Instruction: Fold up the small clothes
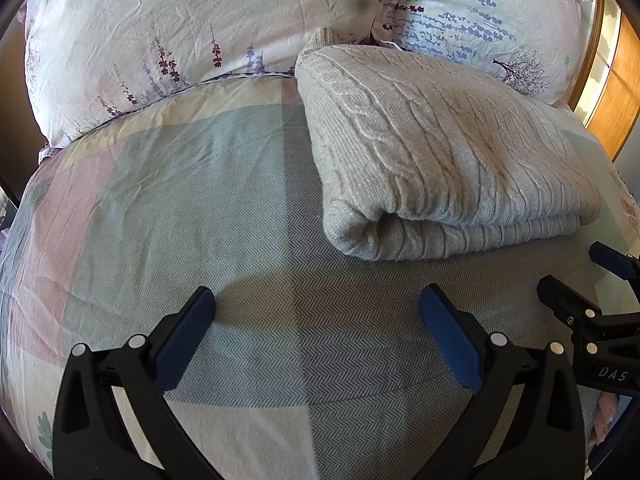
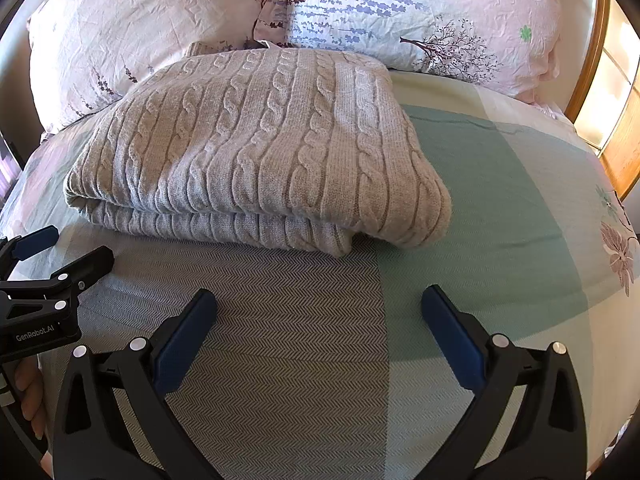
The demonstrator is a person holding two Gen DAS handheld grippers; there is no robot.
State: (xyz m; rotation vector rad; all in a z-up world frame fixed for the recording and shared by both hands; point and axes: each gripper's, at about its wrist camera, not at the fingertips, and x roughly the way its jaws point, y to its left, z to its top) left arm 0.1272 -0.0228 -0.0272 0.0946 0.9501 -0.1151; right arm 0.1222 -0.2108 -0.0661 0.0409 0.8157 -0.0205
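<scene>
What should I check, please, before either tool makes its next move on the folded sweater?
1. Left tool open and empty: ok.
2. Right tool open and empty: ok.
3. Both tools clear of the sweater, over bare bedspread: ok.
4. Sweater folded into a layered stack: ok.
5. Edges aligned: not ok; the lower layer sticks out along the front.
6. Far edge clear of the pillows: cannot tell; it reaches their base.
</scene>
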